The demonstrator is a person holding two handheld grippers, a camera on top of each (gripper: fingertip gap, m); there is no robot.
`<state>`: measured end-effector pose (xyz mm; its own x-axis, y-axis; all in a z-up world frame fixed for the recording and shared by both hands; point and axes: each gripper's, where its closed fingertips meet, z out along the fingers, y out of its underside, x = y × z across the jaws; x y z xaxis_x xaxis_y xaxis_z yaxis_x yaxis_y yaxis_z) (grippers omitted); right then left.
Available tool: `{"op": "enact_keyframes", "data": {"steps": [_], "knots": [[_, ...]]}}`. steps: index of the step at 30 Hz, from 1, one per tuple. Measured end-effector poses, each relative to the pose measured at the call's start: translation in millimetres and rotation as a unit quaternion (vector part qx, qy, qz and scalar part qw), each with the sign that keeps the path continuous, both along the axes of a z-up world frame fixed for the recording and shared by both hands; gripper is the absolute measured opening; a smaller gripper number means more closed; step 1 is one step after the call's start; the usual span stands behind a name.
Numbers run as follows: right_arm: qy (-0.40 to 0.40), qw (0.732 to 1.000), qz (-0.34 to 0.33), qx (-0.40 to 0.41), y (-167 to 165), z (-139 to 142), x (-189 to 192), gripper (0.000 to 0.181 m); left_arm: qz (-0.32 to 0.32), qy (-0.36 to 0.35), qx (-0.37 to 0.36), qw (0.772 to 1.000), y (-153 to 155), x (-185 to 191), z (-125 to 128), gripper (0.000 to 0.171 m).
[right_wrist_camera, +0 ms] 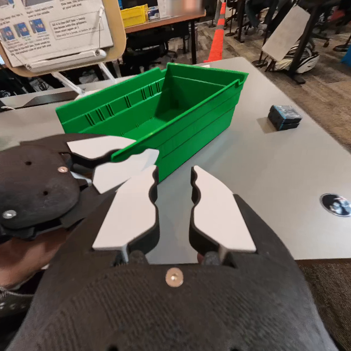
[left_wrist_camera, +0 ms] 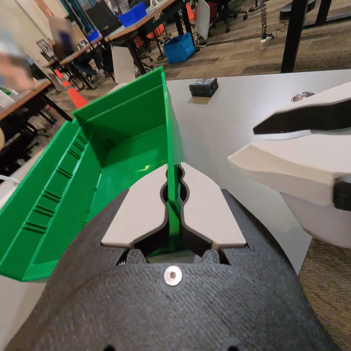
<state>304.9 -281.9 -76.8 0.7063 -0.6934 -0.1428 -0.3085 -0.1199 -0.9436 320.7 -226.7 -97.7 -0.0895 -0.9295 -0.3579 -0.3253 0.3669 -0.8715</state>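
An empty green plastic bin (left_wrist_camera: pixel 123 123) stands on the grey table (left_wrist_camera: pixel 237 106). My left gripper (left_wrist_camera: pixel 173 167) is shut on the bin's long near side wall, one finger inside and one outside. In the right wrist view this grip (right_wrist_camera: pixel 147 145) shows at the near end of the bin (right_wrist_camera: pixel 190 123). My right gripper (right_wrist_camera: pixel 174 169) is open and empty, just above the table beside the bin's near corner and right of the left gripper. It also shows at the right of the left wrist view (left_wrist_camera: pixel 241 144). Whether the bin is lifted, I cannot tell.
A small stack of black boxes (right_wrist_camera: pixel 284 117) lies on the table right of the bin, also seen in the left wrist view (left_wrist_camera: pixel 203 87). A round cable grommet (right_wrist_camera: pixel 336 204) sits near the right table edge. A board with printed sheets (right_wrist_camera: pixel 57 28) stands behind the bin. An orange cone (right_wrist_camera: pixel 216 43) is on the floor.
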Motion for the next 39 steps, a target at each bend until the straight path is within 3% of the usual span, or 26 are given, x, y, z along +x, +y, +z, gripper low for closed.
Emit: {"op": "enact_keyframes", "data": {"steps": [3,9,12,15,20,23,26,27,29,31,34,39], "knots": [[-0.037,0.999,-0.027,-0.003,-5,12,5,0.035,-0.002,0.019,-0.035,0.999,-9,4,-10,0.005],[-0.074,0.996,-0.027,-0.035,0,17,-2,0.038,-0.037,-0.042,0.014,0.998,-12,-26,22,0.027],[-0.074,0.997,-0.017,-0.03,8,19,-8,0.048,-0.056,-0.038,-0.064,0.996,0,-63,36,0.036],[-0.051,0.997,0.006,-0.062,19,4,-16,0.06,-0.042,-0.012,-0.161,0.986,44,-107,42,0.043],[0.004,0.996,0.032,-0.083,43,-8,-36,0.074,0.091,-0.024,-0.115,0.989,177,-192,52,0.042],[-0.001,0.997,-0.004,-0.077,58,-7,-33,0.077,0.145,-0.002,-0.159,0.977,230,-241,45,0.045],[-0.021,0.989,-0.016,-0.144,66,-27,-14,0.063,0.114,0.064,-0.244,0.961,236,-276,13,0.04],[-0.04,0.982,-0.013,-0.187,63,-32,-5,0.045,0.107,0.072,-0.272,0.954,236,-282,4,0.038],[-0.087,0.972,0.014,-0.216,59,-32,7,0.035,0.105,0.068,-0.322,0.939,236,-285,-5,0.035],[-0.088,0.97,-0.006,-0.225,44,-32,23,0.025,0.088,0.067,-0.346,0.932,230,-280,-6,0.035],[-0.102,0.962,-0.036,-0.25,8,-32,53,0.013,0.063,0.084,-0.323,0.941,220,-276,-8,0.035],[-0.021,0.988,-0.061,-0.137,-31,-33,89,0.005,0.064,0.089,-0.281,0.953,217,-271,-13,0.032]]}}
